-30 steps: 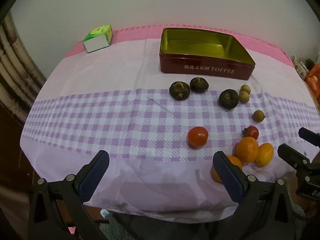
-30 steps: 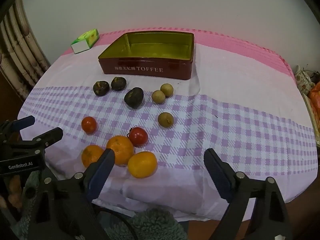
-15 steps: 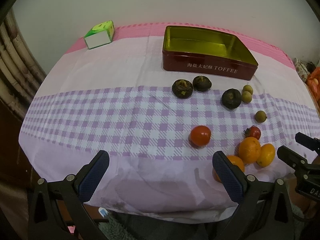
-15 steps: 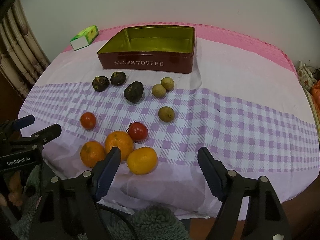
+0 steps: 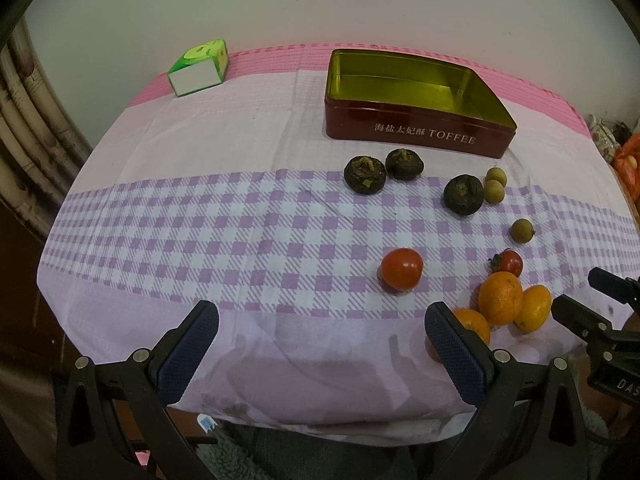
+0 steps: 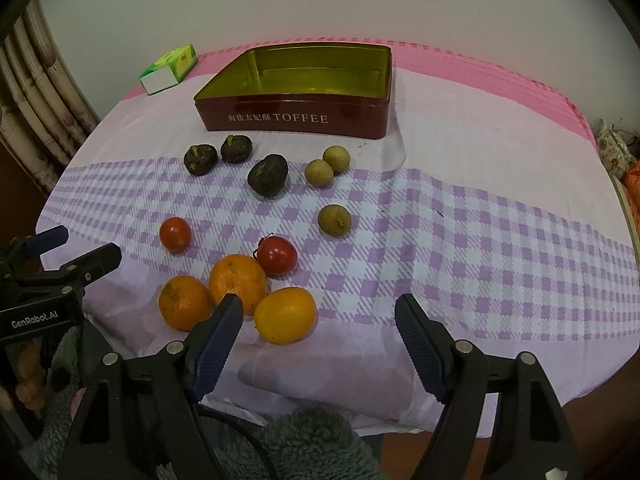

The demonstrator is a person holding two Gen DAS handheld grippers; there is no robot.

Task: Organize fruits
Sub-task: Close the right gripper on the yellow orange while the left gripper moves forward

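Note:
An empty red toffee tin (image 5: 420, 134) (image 6: 298, 118) with a gold inside stands at the back of the table. In front of it lie three dark round fruits (image 6: 268, 174), three small tan longans (image 6: 334, 220), two red tomatoes (image 6: 277, 255) (image 5: 401, 269) and three oranges (image 6: 238, 286) (image 5: 500, 298). My right gripper (image 6: 320, 312) hovers open at the near edge, and the yellowest orange (image 6: 286, 314) shows between its fingers, untouched. My left gripper (image 5: 320, 344) is open and holds nothing, left of the oranges. Each gripper shows in the other's view, the right gripper (image 5: 592, 308) and the left gripper (image 6: 76, 252).
A green and white carton (image 5: 200, 68) (image 6: 170, 68) lies at the back left corner. The checked tablecloth (image 5: 200, 232) hangs over the near edge. A wall stands behind the table, a curtain at the left, and fuzzy grey fabric (image 6: 316, 440) sits below the right gripper.
The right gripper's jaws have narrowed a little around the spot above the yellowest orange. Both hands have stayed nearly where they were, and no fruit has moved.

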